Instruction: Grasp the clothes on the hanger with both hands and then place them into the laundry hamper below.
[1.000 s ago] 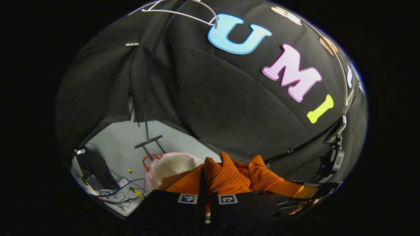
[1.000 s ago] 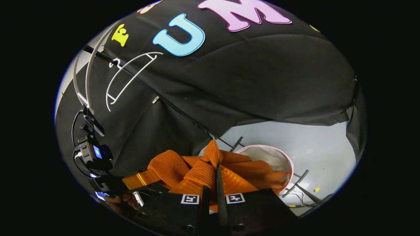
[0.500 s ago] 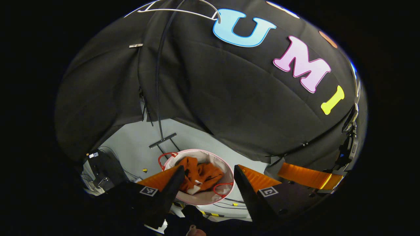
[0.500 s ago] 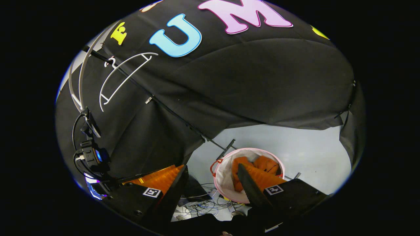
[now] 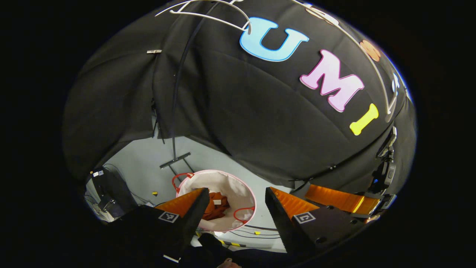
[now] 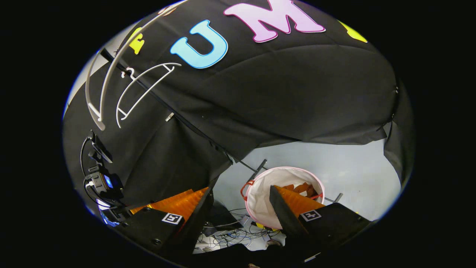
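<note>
Both the left tongs (image 5: 232, 208) and the right tongs (image 6: 241, 208) stand wide apart, gripping nothing. Below and beyond them the laundry hamper (image 5: 243, 193) holds the orange clothes (image 5: 217, 206), which have sunk lower inside it than half a second ago. Farther off, the white hanger (image 6: 143, 91) hangs bare on its rail

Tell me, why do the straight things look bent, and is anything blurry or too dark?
Left gripper view: fisheye lens bows the rack pole; the laundry hamper is sharp and evenly lit. Right gripper view: the white hanger curves likewise; the orange clothes lie shadowed inside the hamper.
</note>
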